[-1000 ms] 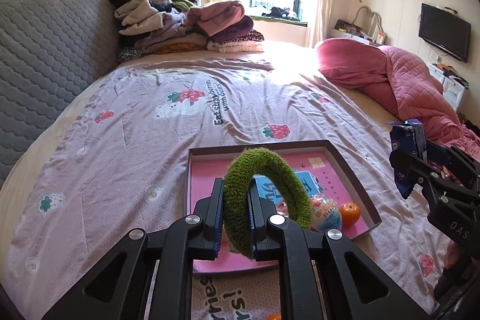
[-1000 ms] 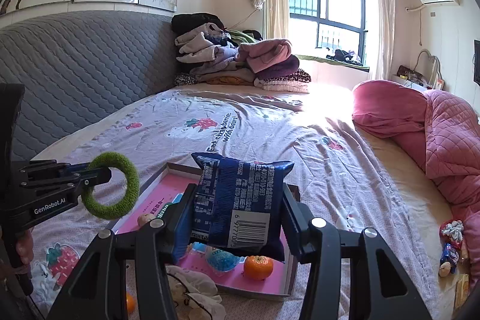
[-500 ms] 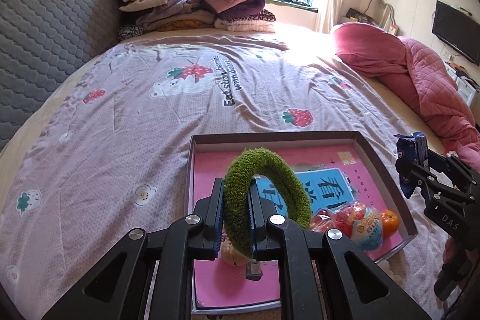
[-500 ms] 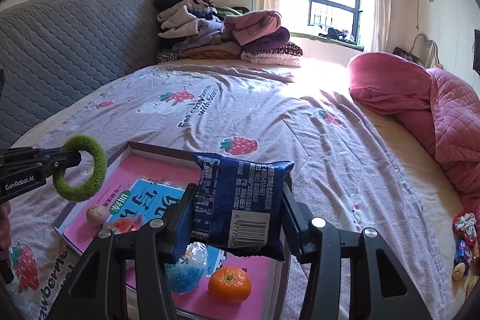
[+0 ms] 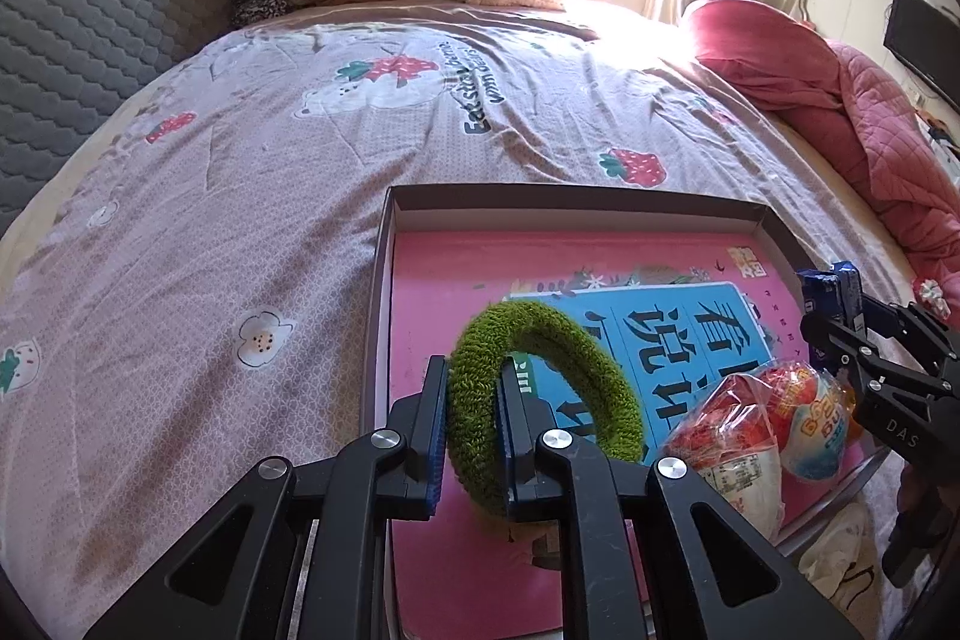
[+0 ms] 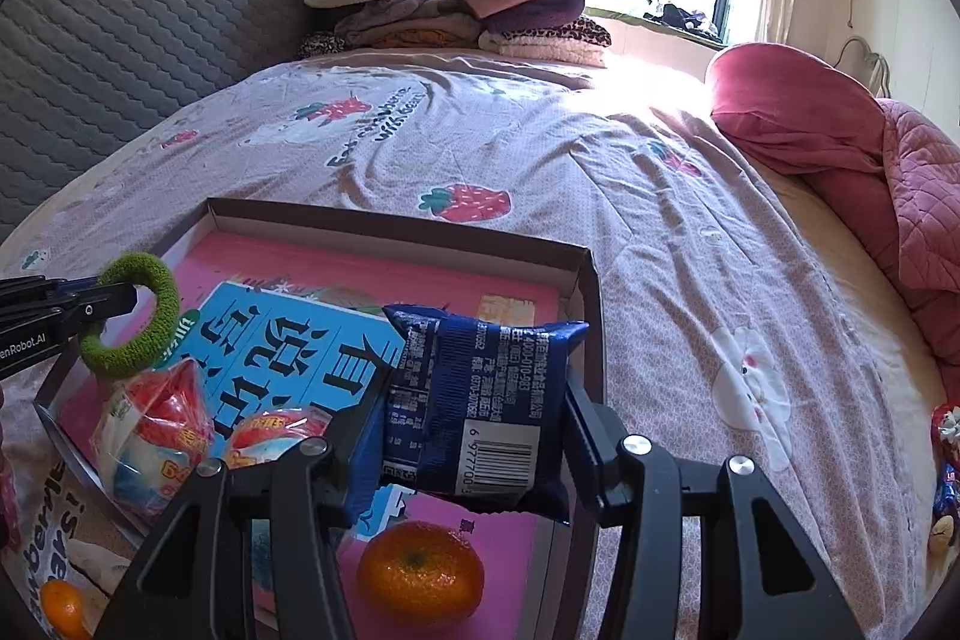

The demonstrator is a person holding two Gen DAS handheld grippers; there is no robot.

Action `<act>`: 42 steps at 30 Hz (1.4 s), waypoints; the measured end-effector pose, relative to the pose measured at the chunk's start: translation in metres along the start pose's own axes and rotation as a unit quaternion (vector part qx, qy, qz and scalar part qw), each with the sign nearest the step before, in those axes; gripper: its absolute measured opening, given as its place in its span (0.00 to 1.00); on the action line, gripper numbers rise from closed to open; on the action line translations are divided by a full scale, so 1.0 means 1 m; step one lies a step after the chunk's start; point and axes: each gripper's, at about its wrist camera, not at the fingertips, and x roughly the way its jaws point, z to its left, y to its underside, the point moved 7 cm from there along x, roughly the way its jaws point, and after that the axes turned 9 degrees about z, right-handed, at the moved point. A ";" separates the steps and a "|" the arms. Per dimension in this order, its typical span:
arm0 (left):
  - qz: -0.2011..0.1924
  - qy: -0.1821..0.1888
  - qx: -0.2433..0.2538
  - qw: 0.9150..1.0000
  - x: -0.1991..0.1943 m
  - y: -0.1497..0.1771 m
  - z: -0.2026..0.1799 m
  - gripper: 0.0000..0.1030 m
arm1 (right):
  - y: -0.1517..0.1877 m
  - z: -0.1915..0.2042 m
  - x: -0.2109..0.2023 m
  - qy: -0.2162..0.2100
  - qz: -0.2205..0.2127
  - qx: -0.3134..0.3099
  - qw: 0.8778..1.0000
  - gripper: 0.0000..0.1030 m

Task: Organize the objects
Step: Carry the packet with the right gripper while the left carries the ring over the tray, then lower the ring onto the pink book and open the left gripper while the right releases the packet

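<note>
Left gripper [image 5: 474,430] jaws pinch the soft, light green scrunchie [image 5: 540,394]; right gripper [image 6: 474,430] jaws squeeze a crinkly blue snack packet [image 6: 480,400] mid-body, probably crushable.

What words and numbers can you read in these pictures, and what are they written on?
"Eat strawberries with bears!": bedsheet, partly blurred.
"DAS": side of the right claw.
"enRobot.AI": side of the left claw, first letter cut off.
"6 977700": barcode on the blue snack packet, last digits hidden.
"4000-010-983": same packet; its other print is too small.
Big Chinese characters: blue and pink book in the box.
Egg toy wrapper: too blurred.
</note>
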 end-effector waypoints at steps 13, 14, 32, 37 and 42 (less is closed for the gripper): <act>0.019 0.000 0.001 1.000 0.013 0.006 0.000 0.28 | 0.003 -0.007 0.007 0.015 0.012 0.010 1.000 0.51; 0.021 0.000 -0.002 1.000 0.013 0.006 0.001 0.32 | 0.003 -0.007 0.006 0.014 0.012 0.010 1.000 0.51; -0.002 0.013 -0.012 1.000 -0.008 -0.004 0.002 0.44 | -0.004 -0.014 -0.006 0.021 0.002 0.023 1.000 0.52; -0.016 0.014 -0.009 1.000 -0.024 -0.005 -0.004 0.51 | -0.009 -0.011 -0.019 0.012 -0.009 0.027 1.000 0.52; -0.035 0.007 0.001 0.999 -0.045 -0.004 -0.013 0.52 | -0.013 -0.002 -0.037 0.001 -0.022 0.025 0.999 0.52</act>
